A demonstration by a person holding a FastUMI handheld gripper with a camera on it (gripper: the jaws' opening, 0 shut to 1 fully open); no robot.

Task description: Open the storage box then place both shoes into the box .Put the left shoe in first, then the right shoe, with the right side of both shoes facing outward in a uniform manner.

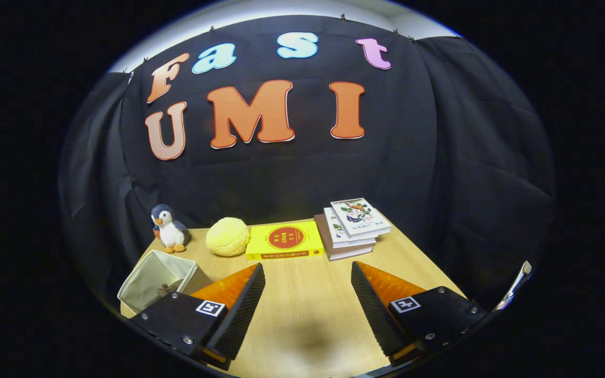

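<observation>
Tongs: my gripper (pixel 308 266) is spread wide with nothing between the fingers; it hangs over bare tabletop.
Table: the wooden table (pixel 308 325) runs from under the fingers out toward 12 o'clock; the patch between the fingers is plain wood.
Task's thing: a pale fabric bin (pixel 147 273) stands at about 9 o'clock, just beside and partly behind my left finger; I take it for the storage box but cannot be sure.
Which way it points: its mouth faces straight up with no lid on it that I can see; something small and dark lies on its floor, too small to name.
Long axis: as I judge it, the longer side runs from near me away toward 1 o'clock; the lens bends it, so I hold that loosely.
Step in hand: empty, wide tongs beside an open-mouthed bin fit a reach to come as well as a release already made; I cannot settle which.
Next move: I name none; any grip can start from this spread.
Far edge: penguin toy (pixel 170 228) at 10 o'clock; yellow plush ball (pixel 227 237); yellow book (pixel 284 240); stack of books (pixel 352 226) at 1 o'clock.
</observation>
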